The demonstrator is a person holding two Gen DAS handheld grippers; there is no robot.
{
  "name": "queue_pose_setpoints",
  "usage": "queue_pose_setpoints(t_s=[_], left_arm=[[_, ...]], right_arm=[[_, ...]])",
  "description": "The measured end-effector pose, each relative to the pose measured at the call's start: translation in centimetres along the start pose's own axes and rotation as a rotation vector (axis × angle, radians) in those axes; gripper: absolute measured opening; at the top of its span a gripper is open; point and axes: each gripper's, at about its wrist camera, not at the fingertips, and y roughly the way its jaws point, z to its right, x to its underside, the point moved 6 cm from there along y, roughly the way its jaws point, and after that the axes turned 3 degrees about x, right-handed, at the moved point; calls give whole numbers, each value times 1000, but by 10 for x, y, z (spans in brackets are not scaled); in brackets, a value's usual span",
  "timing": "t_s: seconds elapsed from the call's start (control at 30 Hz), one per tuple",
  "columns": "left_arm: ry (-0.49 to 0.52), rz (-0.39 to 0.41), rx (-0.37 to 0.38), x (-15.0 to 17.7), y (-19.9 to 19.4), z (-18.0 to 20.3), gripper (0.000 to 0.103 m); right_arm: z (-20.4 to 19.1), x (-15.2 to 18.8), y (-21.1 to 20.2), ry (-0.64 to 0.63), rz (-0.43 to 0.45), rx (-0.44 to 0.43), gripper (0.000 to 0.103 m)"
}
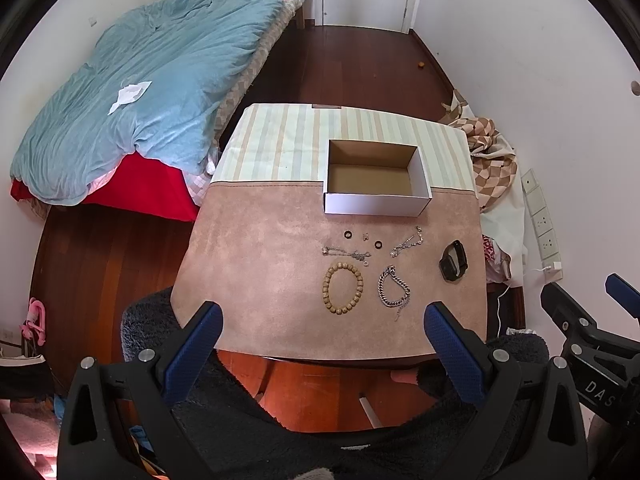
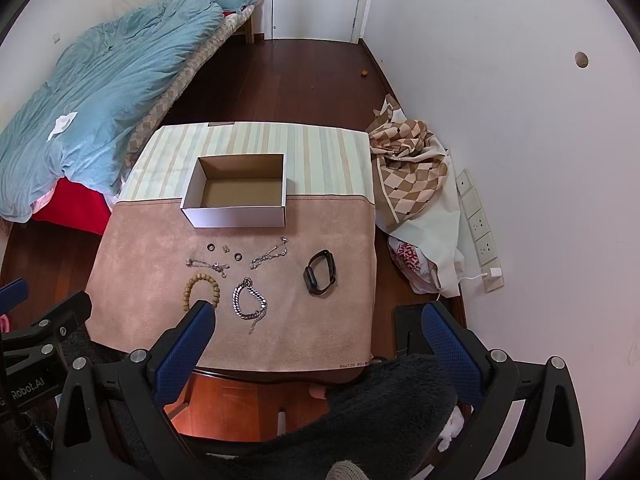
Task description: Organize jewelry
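Right wrist view alone shows the charger [image 2: 495, 272]; both claws [image 1: 322, 322] [image 2: 316, 320] gape empty

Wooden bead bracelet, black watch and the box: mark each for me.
Wooden bead bracelet [image 1: 343, 289]: left wrist view, on its left beads.
Black watch [image 2: 320, 272]: right wrist view, on its face.
Box [image 2: 234, 216]: right wrist view, on its front wall.

Empty box [image 1: 376, 178], jewelry below, bead bracelet [image 1: 343, 289]
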Motion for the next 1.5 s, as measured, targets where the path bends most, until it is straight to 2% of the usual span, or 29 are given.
queue_pose_setpoints(t_s=[1.5], left_arm=[[9,2,16,-5,-7,6,103]], right_arm=[[14,-3,1,11,8,4,103]])
